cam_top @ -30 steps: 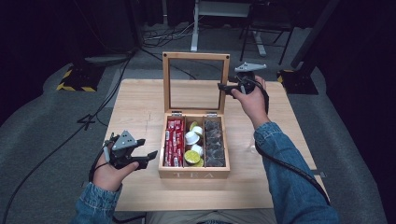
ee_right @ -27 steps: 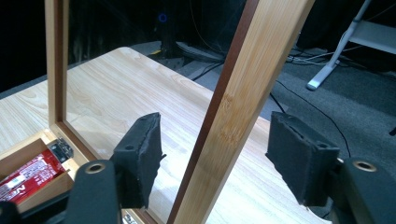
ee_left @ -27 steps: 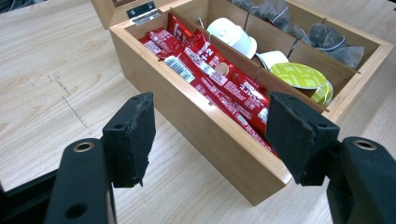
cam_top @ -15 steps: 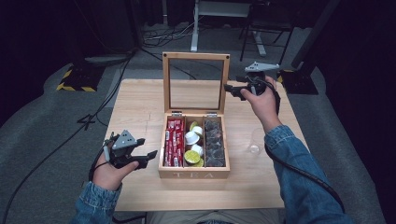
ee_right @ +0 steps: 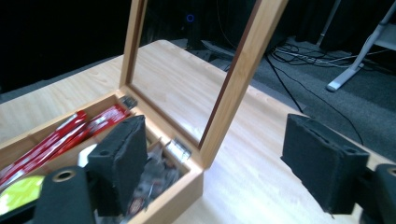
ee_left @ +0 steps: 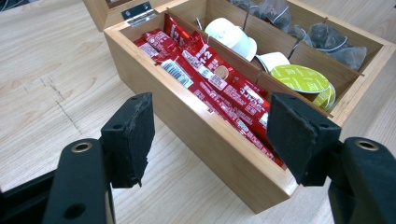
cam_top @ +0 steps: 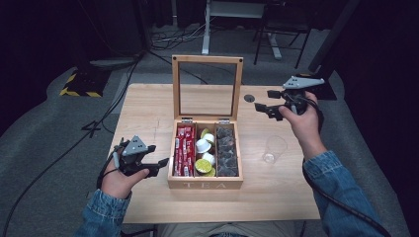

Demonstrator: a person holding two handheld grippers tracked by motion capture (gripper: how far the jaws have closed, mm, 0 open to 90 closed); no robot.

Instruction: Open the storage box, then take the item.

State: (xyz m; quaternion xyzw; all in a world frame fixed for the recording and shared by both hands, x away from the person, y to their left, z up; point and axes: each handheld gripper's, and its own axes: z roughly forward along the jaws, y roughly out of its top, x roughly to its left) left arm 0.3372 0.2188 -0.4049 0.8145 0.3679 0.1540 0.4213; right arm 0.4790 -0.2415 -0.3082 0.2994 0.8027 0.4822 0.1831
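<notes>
Now the tea box [cam_top: 205, 183] sits in the middle of the worktop [cam_top: 148, 106] with its glass-paned lid [cam_top: 207, 88] standing upright on the far hinges, so the opening looks done and the step in hand, as I judge it, is getting at the contents; red sachets [cam_top: 184, 150] fill the left compartment, white and green capsules [cam_top: 204, 154] the middle one, dark tea bags [cam_top: 227, 152] the right one. The right gripper [cam_top: 263, 101] hangs just beside the lid's right edge, apart from it, its jaws having just been opening and now wide with nothing between them; it should draw clear sideways without nudging the frame, since a knock could tip the lid shut. The left gripper [cam_top: 160, 167] rests low at the box's left wall, jaws roughly half open and empty; it is well placed to steady the box. A clear cup [cam_top: 273, 149] stands to the right of the box, near the right forearm; keep the sleeve off it when reaching in.
</notes>
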